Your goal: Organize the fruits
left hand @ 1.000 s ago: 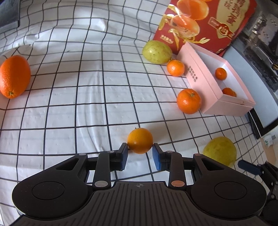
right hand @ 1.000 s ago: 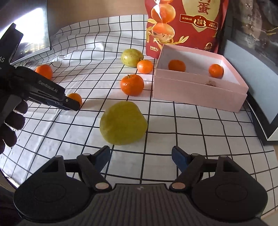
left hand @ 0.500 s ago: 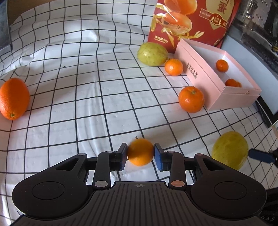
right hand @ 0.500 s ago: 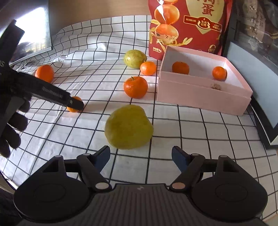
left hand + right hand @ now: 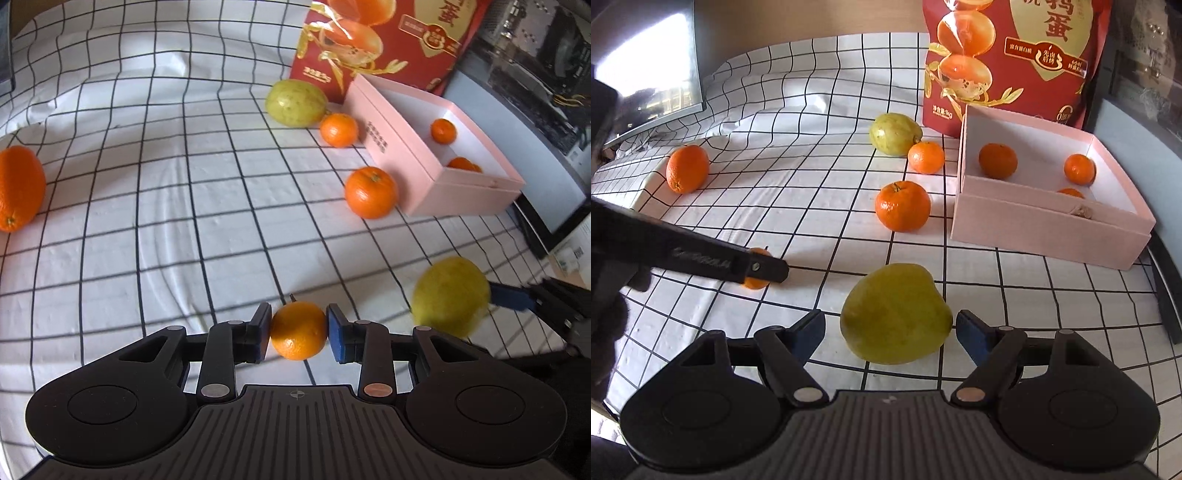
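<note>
Currently, the left hand-held gripper (image 5: 298,331) has its two blue pads pressed against the sides of a small orange (image 5: 298,330), which sits at the lower centre of the left wrist frame. Whether the fruit is clear of the checked cloth (image 5: 147,192) on the bench cannot be told.

The right hand-held gripper (image 5: 890,328) stands open. A large yellow-green fruit (image 5: 895,314) lies between its fingers at the lower centre of the right wrist frame, with a gap on each side; neither pad touches it. The fruit rests on the cloth with its broader span running left to right across the jaws, so the opening leaves little margin.

The pink box (image 5: 1049,236) sits at the upper right of both frames, up and to the right of each gripper. It already holds three small oranges. In the right wrist frame the box is just beyond the yellow-green fruit; in the left wrist frame it lies further off, past a mid-sized orange (image 5: 371,192) that touches or nearly touches the box wall.

Judgement: the right gripper is the nearer to the box. The left gripper's path to the box crosses the mid-sized orange and passes close to the right gripper, so the carry should go above both.
</note>
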The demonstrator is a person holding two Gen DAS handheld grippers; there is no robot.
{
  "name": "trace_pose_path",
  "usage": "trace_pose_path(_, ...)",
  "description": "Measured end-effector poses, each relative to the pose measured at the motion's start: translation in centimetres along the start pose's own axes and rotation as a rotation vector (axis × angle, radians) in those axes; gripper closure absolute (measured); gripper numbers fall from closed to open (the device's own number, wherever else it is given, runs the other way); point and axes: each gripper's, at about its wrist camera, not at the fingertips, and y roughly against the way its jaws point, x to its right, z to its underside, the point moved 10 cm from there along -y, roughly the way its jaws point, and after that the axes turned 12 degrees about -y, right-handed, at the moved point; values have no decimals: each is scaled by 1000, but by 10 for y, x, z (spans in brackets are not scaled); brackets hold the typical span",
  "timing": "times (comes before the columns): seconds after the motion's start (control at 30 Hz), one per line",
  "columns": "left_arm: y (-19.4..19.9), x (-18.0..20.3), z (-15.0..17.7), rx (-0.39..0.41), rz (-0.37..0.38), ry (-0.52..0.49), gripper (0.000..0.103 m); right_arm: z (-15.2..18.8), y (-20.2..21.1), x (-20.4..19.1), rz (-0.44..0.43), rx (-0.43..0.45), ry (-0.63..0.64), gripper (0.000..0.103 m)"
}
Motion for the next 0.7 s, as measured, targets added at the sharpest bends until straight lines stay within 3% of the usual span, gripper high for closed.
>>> trace_pose_path(0.5, 12, 16, 20, -43, -18, -28, 66, 0, -27, 4, -4, -18, 13, 24)
trace_pose_path(0.7, 12, 16, 23, -49, -12, -18, 66, 0, -27, 0, 6, 8, 62, 35)
